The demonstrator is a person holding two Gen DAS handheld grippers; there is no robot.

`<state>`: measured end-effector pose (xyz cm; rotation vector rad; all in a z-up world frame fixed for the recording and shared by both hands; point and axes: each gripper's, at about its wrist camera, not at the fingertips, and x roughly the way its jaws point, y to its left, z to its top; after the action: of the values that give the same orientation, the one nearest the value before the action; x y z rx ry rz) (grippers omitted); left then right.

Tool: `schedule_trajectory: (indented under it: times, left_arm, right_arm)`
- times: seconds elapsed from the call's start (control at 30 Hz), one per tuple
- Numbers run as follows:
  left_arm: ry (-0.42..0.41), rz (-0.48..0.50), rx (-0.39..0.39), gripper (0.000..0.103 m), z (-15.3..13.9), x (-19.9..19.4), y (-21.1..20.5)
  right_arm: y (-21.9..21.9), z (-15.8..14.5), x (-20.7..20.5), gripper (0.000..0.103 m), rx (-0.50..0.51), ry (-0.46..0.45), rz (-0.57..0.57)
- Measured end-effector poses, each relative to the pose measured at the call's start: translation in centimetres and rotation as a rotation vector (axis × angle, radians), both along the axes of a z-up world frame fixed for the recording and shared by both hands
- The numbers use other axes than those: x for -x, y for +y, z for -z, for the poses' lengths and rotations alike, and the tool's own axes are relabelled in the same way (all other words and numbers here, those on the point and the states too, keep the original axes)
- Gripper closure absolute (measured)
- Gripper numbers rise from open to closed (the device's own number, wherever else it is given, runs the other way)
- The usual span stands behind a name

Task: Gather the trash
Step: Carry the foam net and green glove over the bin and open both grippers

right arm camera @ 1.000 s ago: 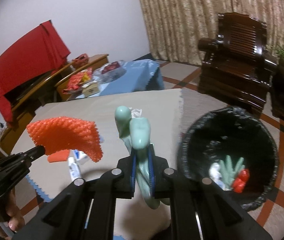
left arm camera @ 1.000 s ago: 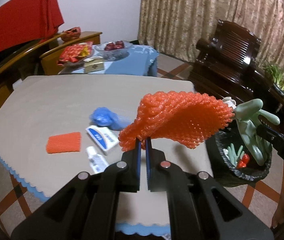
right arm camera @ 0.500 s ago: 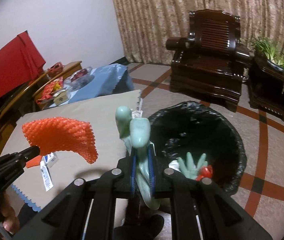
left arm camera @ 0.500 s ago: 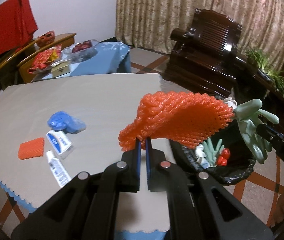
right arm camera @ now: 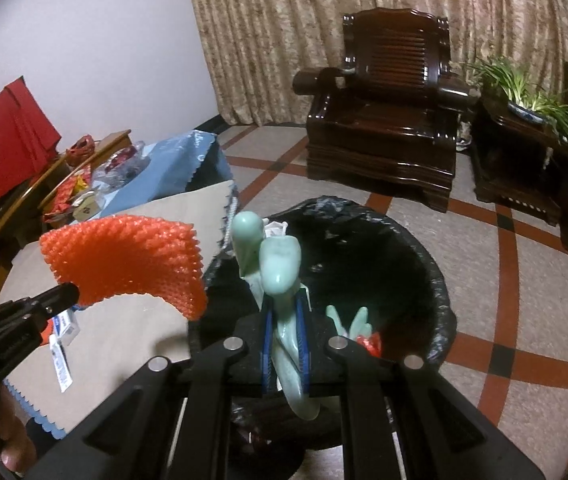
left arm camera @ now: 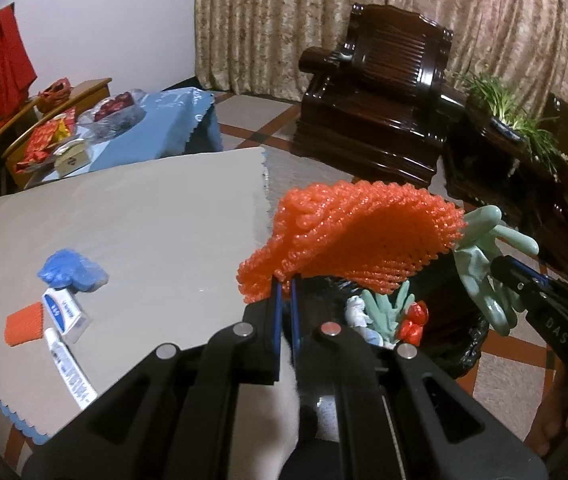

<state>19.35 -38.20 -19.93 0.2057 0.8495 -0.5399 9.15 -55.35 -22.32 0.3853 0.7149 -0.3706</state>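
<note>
My left gripper (left arm camera: 285,280) is shut on an orange foam net (left arm camera: 356,240), which hangs over the near rim of the black-lined trash bin (left arm camera: 468,344). The same orange net (right arm camera: 123,256) shows at the left of the right wrist view. My right gripper (right arm camera: 285,304) is shut on a pale green rubber glove (right arm camera: 279,264) above the bin's (right arm camera: 436,280) opening. That glove (left arm camera: 480,264) also appears at the right of the left wrist view. Inside the bin lie another green glove (right arm camera: 348,320) and a red wrapper (left arm camera: 412,320).
On the grey table (left arm camera: 143,220) stay a blue crumpled bag (left arm camera: 71,272), a white-blue box (left arm camera: 63,312), a white tube (left arm camera: 69,368) and a small orange net piece (left arm camera: 23,322). A dark wooden armchair (right arm camera: 384,120) and a potted plant (right arm camera: 532,96) stand beyond the bin.
Both grippers have carried their loads rightward from above the table to above the bin. The net and the glove remain gripped.
</note>
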Motion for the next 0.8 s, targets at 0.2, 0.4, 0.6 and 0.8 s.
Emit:
schedule_trajectory:
  times: [0.2,0.4,0.6,0.8]
  left_arm:
    - [0.019,0.012,-0.012,0.099,1.7,-0.9,-3.4]
    - [0.038,0.029,-0.042,0.099,4.1,-1.3,-6.0]
    - [0.054,0.05,-0.06,0.099,5.8,-1.4,-8.0]
    - [0.078,0.07,-0.1,0.079,7.6,-1.7,-9.2]
  right_arm:
    - [-2.4,1.7,-0.5,0.092,-0.015,0.022,0.015]
    - [-4.5,3.9,-1.2,0.092,-0.031,0.058,0.029]
    - [-6.1,5.8,-1.7,0.092,-0.042,0.095,0.043]
    - [-7.0,7.9,-2.0,0.065,-0.052,0.16,0.07]
